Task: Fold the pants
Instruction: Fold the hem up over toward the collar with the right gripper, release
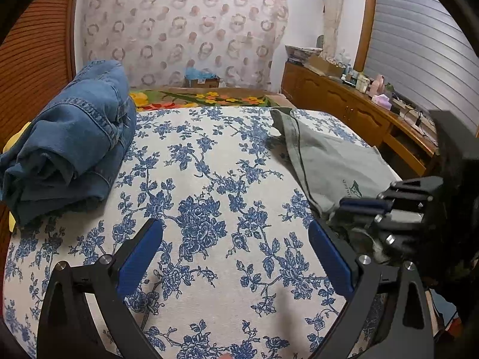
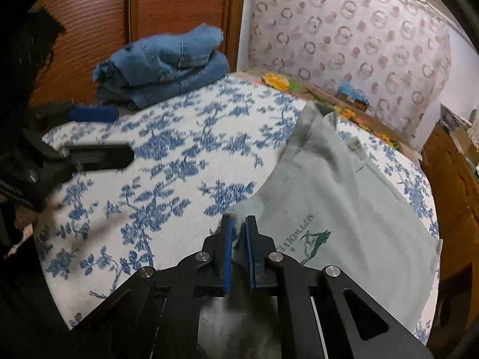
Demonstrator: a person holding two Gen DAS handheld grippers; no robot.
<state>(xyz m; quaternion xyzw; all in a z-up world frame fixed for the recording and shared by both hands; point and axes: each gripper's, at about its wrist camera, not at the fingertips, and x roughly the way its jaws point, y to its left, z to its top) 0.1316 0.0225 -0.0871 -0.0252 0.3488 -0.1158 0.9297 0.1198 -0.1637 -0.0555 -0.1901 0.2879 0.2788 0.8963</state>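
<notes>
Your right gripper (image 2: 238,248) has its two blue pads pressed close together on an edge of the grey-green pants (image 2: 344,209), and a little of the cloth shows between them; below the pads the cloth becomes a pale blur, so you cannot see how much of it is caught. Your left gripper (image 1: 236,257) stands wide with nothing between its fingers (image 1: 139,257), above the bare middle of the bed cover (image 1: 209,179), which is white with blue flowers. The pants lie along the right side of the bed, reaching from the near right corner toward the far edge, and one far corner of them is turned up a little. A small green logo (image 2: 311,243) with letters sits near your right gripper, but the letters look upside down and are hard to read. In the left wrist view the right gripper (image 1: 359,206) is at the right edge, partly cut off and soft, touching the near end of the pants (image 1: 326,161). In the right wrist view the left gripper (image 2: 98,131) is blurred at the left edge, and its body is lost in the dark. A pile of folded blue jeans (image 1: 69,143) rests at the far left corner of the bed, well apart from the pants. Behind the bed hangs a curtain (image 1: 185,27) with a ring pattern, and a wooden cabinet (image 1: 344,101) on the right carries small things too tiny to make out.
</notes>
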